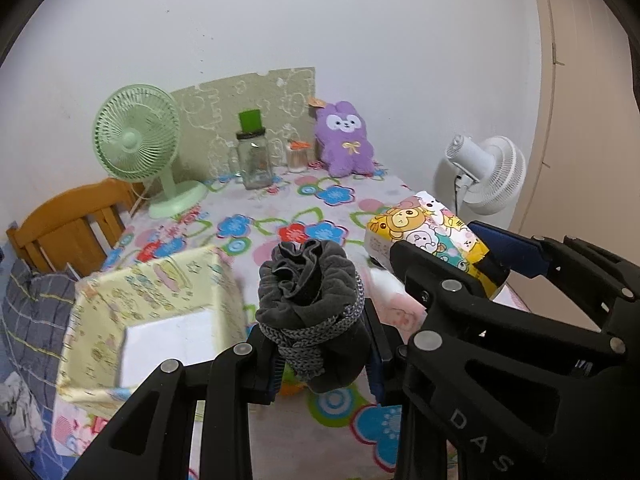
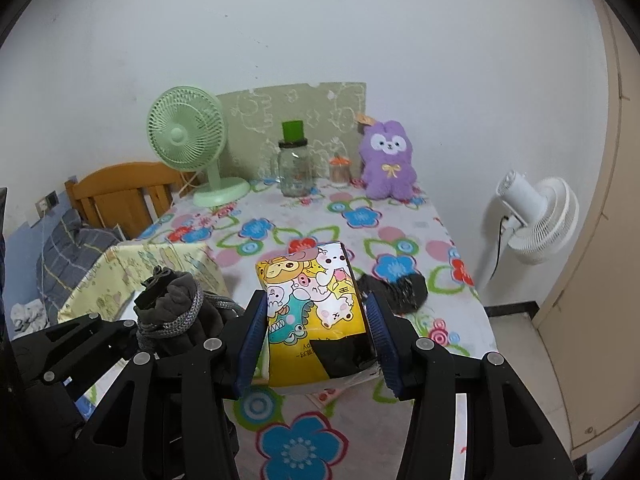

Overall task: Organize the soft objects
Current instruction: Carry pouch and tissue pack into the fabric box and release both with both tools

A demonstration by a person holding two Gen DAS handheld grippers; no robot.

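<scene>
Counter (image 2: 400,216) with floral cloth is the landmark. Pale yellow fabric storage box (image 1: 160,292) sits at its left edge. Purple plush rabbit (image 2: 389,162) upright at the counter's back edge, green desk fan (image 2: 186,136) at its back left. Right gripper (image 2: 316,332) pinches a cartoon-print tissue pack (image 2: 312,304) between both pads, lifted above the counter. Left gripper (image 1: 320,356) is clamped on a rolled dark grey sock bundle (image 1: 308,300), also above the counter, near the box.
</scene>
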